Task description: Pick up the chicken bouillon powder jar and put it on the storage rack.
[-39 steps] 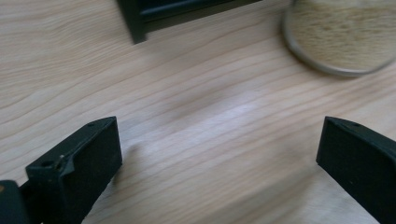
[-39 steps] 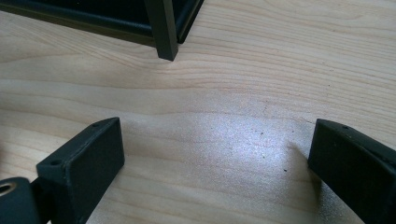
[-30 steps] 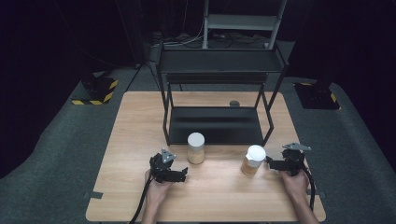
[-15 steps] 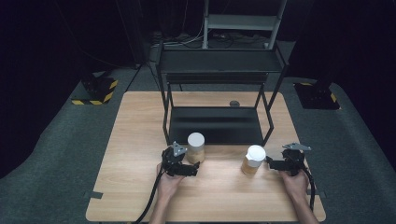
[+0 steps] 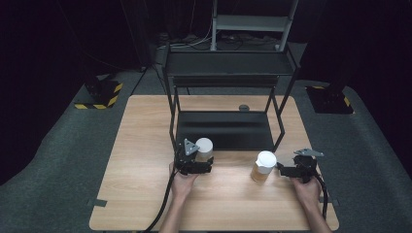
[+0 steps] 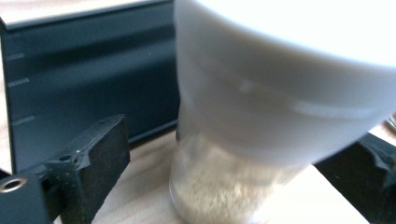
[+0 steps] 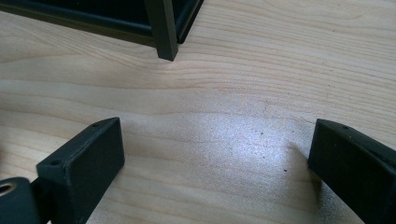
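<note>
A jar with a white lid [image 5: 204, 147] stands on the wooden table [image 5: 145, 145] just in front of the black rack's lower shelf. My left gripper [image 5: 199, 162] is right at it. In the left gripper view the jar [image 6: 261, 116] has pale grains in it and stands blurred between the open jaws, with a gap at the left jaw. A second white-lidded jar [image 5: 264, 166] with amber contents stands to the right. My right gripper [image 5: 286, 170] sits just right of it, apart from it. My right gripper [image 7: 215, 144] is open over bare wood.
A black two-tier metal rack [image 5: 228, 73] stands on the back half of the table, and one of its legs [image 7: 163, 32] is just ahead of the right gripper. A small dark round object [image 5: 244, 107] lies behind the rack's lower shelf [image 5: 223, 128].
My left gripper has moved forward and right until its open jaws stand around the left jar. The right gripper and the right jar have stayed put.
</note>
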`<state>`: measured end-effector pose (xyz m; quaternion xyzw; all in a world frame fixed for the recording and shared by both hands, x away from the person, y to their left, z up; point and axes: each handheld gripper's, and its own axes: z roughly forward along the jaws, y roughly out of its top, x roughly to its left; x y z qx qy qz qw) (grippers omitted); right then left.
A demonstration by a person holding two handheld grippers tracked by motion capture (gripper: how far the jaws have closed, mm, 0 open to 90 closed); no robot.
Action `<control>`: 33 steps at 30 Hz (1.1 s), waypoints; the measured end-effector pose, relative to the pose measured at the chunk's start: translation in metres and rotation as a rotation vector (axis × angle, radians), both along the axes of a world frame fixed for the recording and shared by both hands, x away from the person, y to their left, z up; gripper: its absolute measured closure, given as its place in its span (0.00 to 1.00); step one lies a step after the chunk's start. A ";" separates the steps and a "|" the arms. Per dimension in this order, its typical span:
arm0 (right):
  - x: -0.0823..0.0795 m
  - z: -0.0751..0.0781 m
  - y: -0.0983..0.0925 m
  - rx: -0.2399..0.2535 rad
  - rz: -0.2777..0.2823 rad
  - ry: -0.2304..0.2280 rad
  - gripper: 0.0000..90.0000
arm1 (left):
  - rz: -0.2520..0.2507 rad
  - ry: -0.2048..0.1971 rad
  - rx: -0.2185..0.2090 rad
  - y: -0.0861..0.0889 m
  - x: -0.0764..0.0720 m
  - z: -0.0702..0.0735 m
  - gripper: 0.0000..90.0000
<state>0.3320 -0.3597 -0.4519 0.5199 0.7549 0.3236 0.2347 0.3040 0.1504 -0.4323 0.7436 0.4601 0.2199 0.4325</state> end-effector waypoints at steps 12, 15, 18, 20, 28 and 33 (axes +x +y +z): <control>0.000 0.000 0.000 0.000 -0.001 0.000 0.03 | 0.010 -0.012 -0.001 -0.010 0.006 -0.001 0.21; 0.000 0.000 0.000 0.000 0.000 0.000 0.03 | 0.011 -0.017 -0.002 -0.011 0.006 -0.002 0.25; 0.000 0.000 0.000 0.000 0.000 0.000 0.03 | 0.004 -0.018 -0.007 -0.010 0.007 -0.003 0.28; 0.000 0.000 0.000 0.000 0.000 0.000 0.03 | 0.001 -0.027 -0.002 -0.012 0.007 -0.004 0.31; 0.000 0.000 0.000 0.000 0.000 -0.001 0.03 | -0.001 -0.046 0.034 -0.019 0.005 0.000 0.38; 0.000 0.000 0.000 0.000 0.000 0.000 0.03 | -0.007 -0.049 0.047 -0.020 0.005 0.004 0.39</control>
